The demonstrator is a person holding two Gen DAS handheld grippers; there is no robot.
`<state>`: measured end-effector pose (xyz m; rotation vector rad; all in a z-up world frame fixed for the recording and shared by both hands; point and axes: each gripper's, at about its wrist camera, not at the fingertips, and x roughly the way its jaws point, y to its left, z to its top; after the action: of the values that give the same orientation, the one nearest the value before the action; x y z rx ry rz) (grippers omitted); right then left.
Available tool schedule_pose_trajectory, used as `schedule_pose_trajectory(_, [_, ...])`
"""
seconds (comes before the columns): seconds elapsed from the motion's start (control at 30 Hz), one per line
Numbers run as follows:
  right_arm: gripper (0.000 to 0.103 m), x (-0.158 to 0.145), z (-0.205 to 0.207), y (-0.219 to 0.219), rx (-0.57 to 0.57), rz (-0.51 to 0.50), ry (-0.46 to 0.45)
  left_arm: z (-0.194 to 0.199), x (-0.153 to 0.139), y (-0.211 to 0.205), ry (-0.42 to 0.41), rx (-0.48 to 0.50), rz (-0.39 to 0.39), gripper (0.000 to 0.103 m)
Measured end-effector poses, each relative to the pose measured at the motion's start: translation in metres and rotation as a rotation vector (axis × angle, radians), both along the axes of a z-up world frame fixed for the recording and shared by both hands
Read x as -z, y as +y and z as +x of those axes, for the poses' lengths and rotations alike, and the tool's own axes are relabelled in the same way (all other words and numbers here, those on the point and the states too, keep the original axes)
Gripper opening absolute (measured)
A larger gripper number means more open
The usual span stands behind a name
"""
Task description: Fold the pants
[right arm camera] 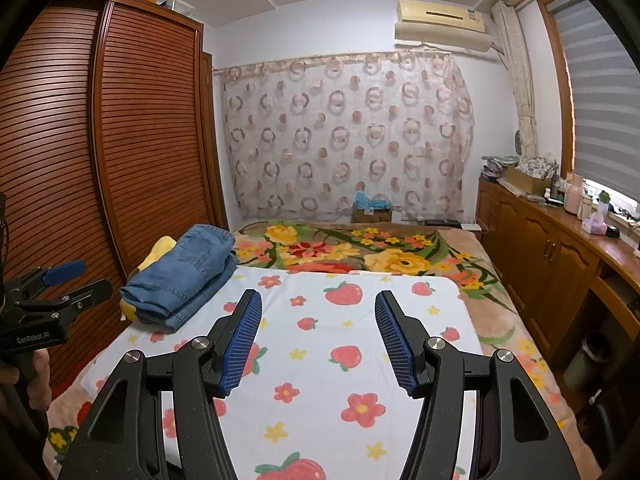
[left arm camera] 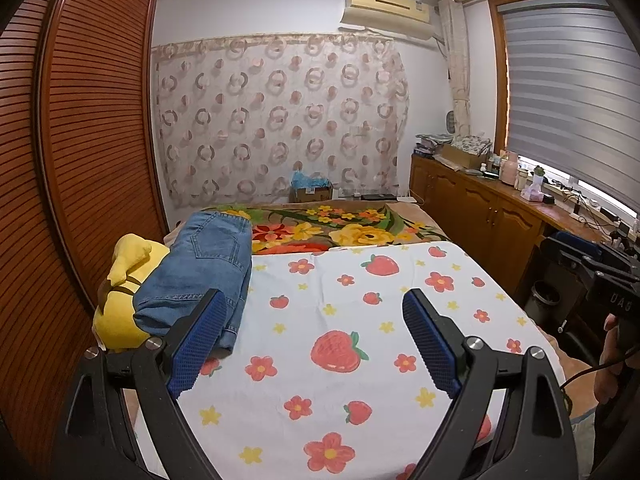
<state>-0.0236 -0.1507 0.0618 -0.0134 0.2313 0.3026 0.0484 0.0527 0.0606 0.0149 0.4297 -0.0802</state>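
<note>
Hovering over strawberry sheet [left arm camera: 340, 320], left gripper [left arm camera: 312, 320] held spread wide, nothing between pads. Right gripper [right arm camera: 318, 320] spread, empty. Folded jeans [left arm camera: 200, 276] stacked ahead-left of both, at sheet's left edge, resting partly on yellow plush [left arm camera: 124, 280]. Sheet ahead left bare.

Bedroom, white walls [right arm camera: 340, 28], stepped ceiling. Louvred wood wardrobe [left arm camera: 92, 128] on left. Ring-pattern curtain [left arm camera: 280, 120] across back wall, AC unit [left arm camera: 386, 10] above it at top right. Window w/ grey blind [left arm camera: 568, 92] on right, daylight under it. Low wood cabinets [right arm camera: 540, 252] below window, top cluttered w/ bottles, boxes.
</note>
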Motion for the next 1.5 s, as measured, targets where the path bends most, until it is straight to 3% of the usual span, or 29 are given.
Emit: schedule_pose_trajectory(1.5, [0.061, -0.0001, 0.0043, -0.0065, 0.002, -0.001, 0.004, 0.0007, -0.002, 0.0012, 0.002, -0.001, 0.0, 0.09])
